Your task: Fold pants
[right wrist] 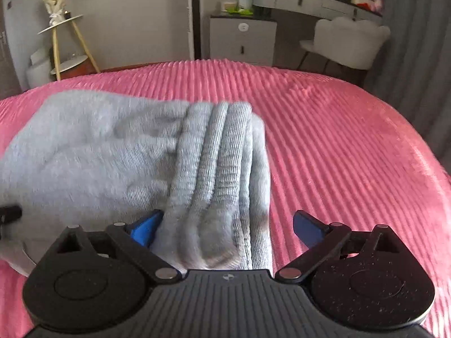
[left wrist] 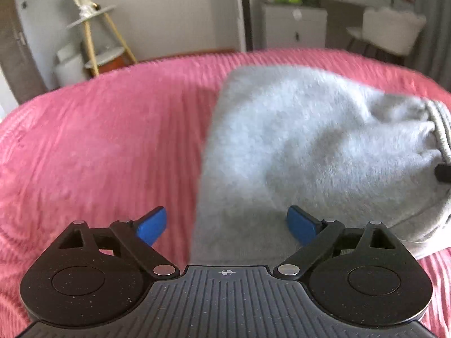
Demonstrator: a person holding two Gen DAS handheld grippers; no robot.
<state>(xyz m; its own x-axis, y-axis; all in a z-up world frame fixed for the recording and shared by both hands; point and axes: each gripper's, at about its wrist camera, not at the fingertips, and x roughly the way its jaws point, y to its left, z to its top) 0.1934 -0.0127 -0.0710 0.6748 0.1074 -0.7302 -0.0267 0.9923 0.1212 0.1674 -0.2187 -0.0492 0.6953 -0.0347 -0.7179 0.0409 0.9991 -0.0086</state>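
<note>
The grey pants (left wrist: 296,146) lie in a folded bundle on the pink bed (left wrist: 98,140), fleece side up, ribbed bands stacked along the bundle's right edge. The left gripper (left wrist: 227,226) is spread wide and holds nothing, its blue pads over the bundle's left edge. The right gripper (right wrist: 227,228) also gapes wide, straddling the ribbed bands (right wrist: 220,169); its left pad touches the cloth.

Soft even daylight, motion blur smearing the fluffy grey fleece pants (left wrist: 296,140) and ribbed pink bedspread (left wrist: 98,140), fisheye bending at edges, dark vignetted corners, faint sheen on bedspread's right side.
</note>
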